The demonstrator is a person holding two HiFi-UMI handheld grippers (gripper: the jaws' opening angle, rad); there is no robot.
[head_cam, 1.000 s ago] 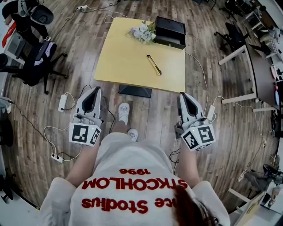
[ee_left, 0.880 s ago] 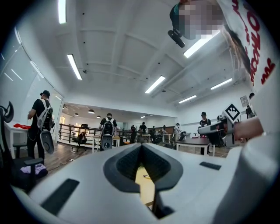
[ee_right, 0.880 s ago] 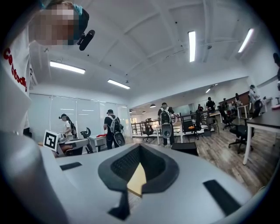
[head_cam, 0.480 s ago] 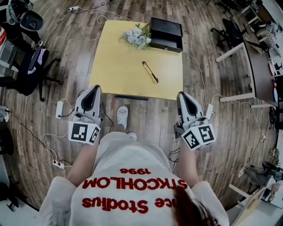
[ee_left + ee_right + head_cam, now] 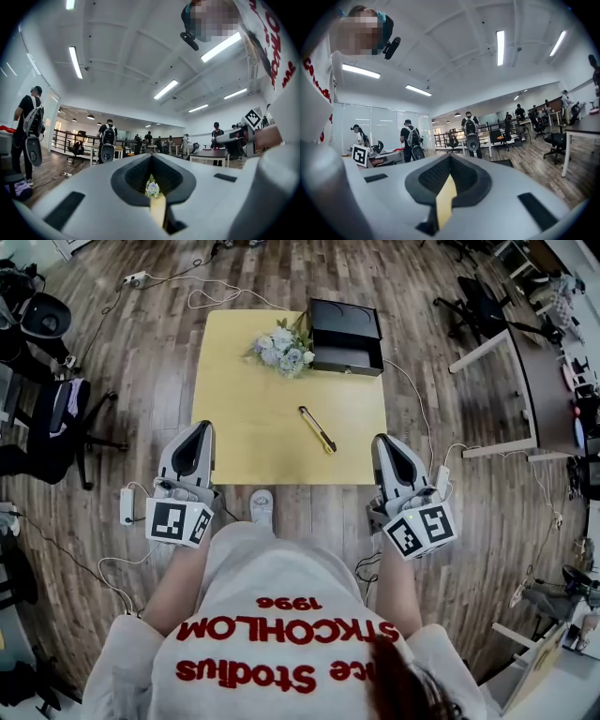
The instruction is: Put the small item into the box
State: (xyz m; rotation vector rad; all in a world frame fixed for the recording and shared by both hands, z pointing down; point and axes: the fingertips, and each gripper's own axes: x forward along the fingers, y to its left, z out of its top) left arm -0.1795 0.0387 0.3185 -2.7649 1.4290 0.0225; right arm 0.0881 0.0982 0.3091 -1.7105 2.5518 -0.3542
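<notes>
A slim gold and black small item [image 5: 318,428] lies on the yellow table [image 5: 244,427], right of centre. The black box [image 5: 347,337] stands open at the table's far right corner. My left gripper [image 5: 199,429] hovers over the near left edge of the table, shut and empty. The right gripper [image 5: 382,441] is at the table's near right corner, also shut with nothing in it. Both are well short of the item. In the left gripper view the closed jaws leave a slit that shows the flowers [image 5: 152,187] and the table top.
A bunch of pale flowers [image 5: 279,351] lies beside the box on its left. Cables and a power strip [image 5: 127,505] run over the wooden floor. Office chairs [image 5: 52,423] stand at the left, and desks [image 5: 539,381] at the right. Several people stand in the room behind.
The table has come nearer in the head view, and its near edge now lies under both gripper tips. Both grippers stay shut and hold their places in the view.
</notes>
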